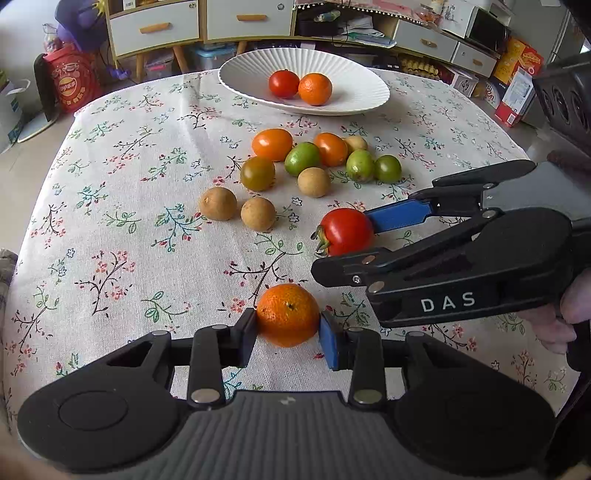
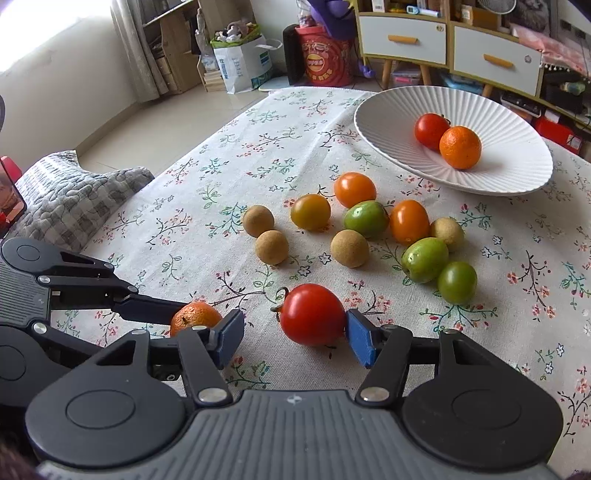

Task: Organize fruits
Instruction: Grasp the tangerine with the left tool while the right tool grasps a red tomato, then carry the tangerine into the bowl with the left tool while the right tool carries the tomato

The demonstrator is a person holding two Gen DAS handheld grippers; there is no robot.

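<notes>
On the counter: a flowered cloth (image 1: pixel 110 221) is spread, and loose fruit is scattered over its middle.
Left hand-held gripper (image 1: pixel 288 332): a mandarin (image 1: pixel 287 314) is clamped between its two pads, one on each side, with the fruit low over the cloth (whether it rests there cannot be told).
Right hand-held gripper (image 2: pixel 295 332): the jaws are set about a red tomato (image 2: pixel 312 314); the right pad is seen touching the tomato's side, while a gap is left between the left pad and the fruit, so no grip is made.
Red tomato: it is lying on the cloth with its stem turned to the left, just beyond the mandarin in the left wrist view.
Plate (image 1: pixel 351 99): a white ribbed plate is placed at the far side of the counter; a second tomato (image 1: pixel 283 84) and a second mandarin (image 1: pixel 315 88) are touching inside it.
Loose fruit: two orange tomatoes, several green fruits and four small brown round fruits (image 1: pixel 218 203) are grouped between the plate and the two grippers.
Beyond the counter: cabinets with white drawers (image 1: pixel 155 26) are seen.
</notes>
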